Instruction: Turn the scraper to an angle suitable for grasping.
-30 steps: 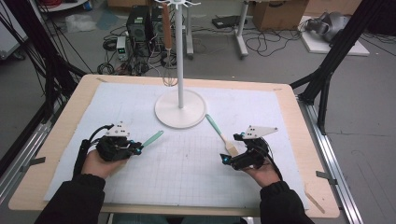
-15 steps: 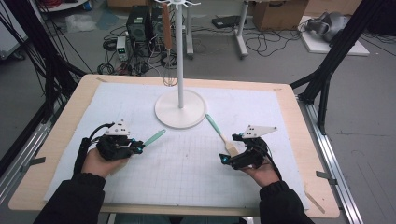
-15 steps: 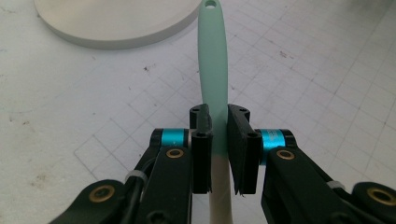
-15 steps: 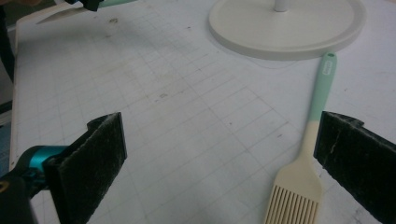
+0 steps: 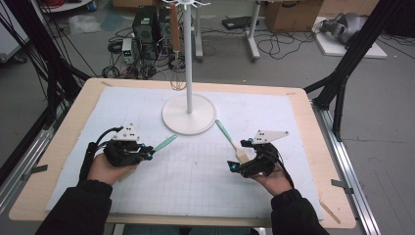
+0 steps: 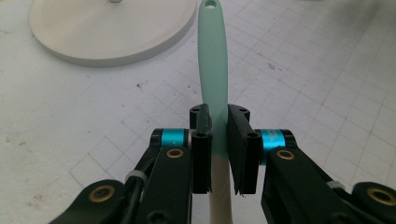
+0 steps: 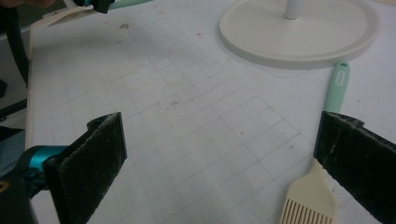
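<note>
High view showed the left tool [image 5: 147, 151] clamped on a green-handled utensil [image 5: 165, 143] pointing toward the stand [image 5: 189, 113], while the right tool [image 5: 236, 167] gaped beside a brush [image 5: 230, 141].

Very little is different. My left hand [image 5: 110, 166] has crept a touch forward across the table, carrying the mint-handled spatula [image 5: 165, 143] clamped between its fingers [image 6: 201, 154] along with it. The handle's far tip, out ahead of those fingers, now lies slightly nearer the rim of the white stand base [image 5: 189, 113] than it did a second ago, though the two are not touching.
</note>
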Demonstrator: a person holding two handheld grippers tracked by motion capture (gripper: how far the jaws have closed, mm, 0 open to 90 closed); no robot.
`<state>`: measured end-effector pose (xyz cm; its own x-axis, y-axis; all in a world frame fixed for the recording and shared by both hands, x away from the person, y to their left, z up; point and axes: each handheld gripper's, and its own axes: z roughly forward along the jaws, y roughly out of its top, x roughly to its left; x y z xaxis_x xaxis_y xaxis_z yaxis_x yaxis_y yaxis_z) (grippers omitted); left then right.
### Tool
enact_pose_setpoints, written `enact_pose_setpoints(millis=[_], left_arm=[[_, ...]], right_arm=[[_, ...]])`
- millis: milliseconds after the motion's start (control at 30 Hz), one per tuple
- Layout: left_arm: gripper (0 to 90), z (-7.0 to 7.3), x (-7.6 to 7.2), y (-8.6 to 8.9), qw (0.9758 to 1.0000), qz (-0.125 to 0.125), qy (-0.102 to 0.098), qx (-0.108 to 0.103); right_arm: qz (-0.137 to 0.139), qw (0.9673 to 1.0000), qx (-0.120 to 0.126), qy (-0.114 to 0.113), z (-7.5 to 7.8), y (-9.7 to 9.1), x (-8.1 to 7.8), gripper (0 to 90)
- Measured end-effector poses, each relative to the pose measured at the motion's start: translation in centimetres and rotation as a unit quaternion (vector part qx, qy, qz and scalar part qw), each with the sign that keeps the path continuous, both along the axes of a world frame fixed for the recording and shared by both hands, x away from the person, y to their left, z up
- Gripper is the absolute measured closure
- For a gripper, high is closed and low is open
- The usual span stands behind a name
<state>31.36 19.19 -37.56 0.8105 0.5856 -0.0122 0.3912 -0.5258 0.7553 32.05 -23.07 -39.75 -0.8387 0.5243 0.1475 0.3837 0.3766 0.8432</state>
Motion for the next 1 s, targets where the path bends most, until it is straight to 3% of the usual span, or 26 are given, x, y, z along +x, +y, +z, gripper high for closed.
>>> enact_pose_setpoints(millis=[1000], left_arm=[[79.9, 1.4, -0.1, -1.7, 0.9996, -0.024, -0.006, -0.016]], right_arm=[[0.026, 0.9996, -0.001, -0.012, 2.3, 2.4, 0.8, 1.0]])
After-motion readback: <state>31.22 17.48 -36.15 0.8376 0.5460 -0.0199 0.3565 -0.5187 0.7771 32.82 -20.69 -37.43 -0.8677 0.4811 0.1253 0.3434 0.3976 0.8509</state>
